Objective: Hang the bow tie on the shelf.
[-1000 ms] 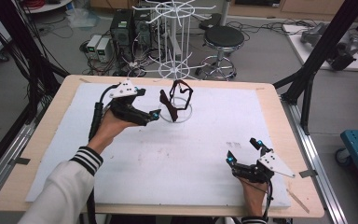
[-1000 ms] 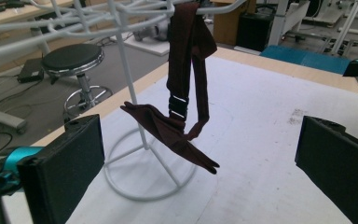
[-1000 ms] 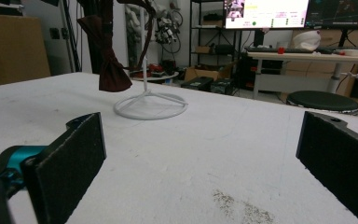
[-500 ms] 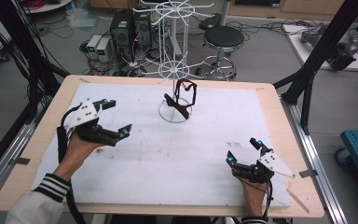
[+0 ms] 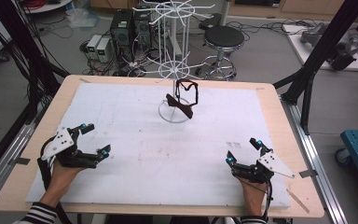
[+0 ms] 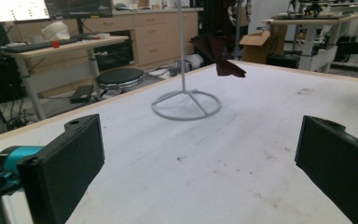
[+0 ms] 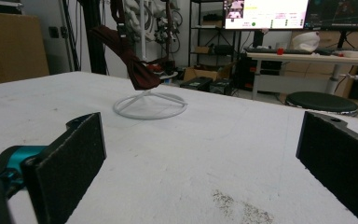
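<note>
Two tongs rested near the front edge of the white tabletop (image 5: pixel 121 116) as I watched from the high view. My left tongs (image 5: pixel 95 140) sat at about eight o'clock, their jaws spread wide and holding nothing. My right tongs (image 5: pixel 242 150) sat at about four o'clock, also wide apart and empty. Both pointed roughly toward the middle of the far side.

At twelve o'clock stood a white wire rack (image 5: pixel 176 65), its round base ring on the tabletop close to the far edge. A dark maroon cloth item (image 5: pixel 182 100) with a strap loop hung from one of the lower arms of the rack, drooping just above the base ring. I could not tell exactly what kind of item it was. From the left tongs' camera it (image 6: pixel 218 53) showed beside the rack's pole; from the right tongs' camera it (image 7: pixel 130 56) hung in front of the pole.

Judging by this, the hanging looked done: the item was on the rack, both tongs were well apart from it, and little seemed left but to rest.
</note>
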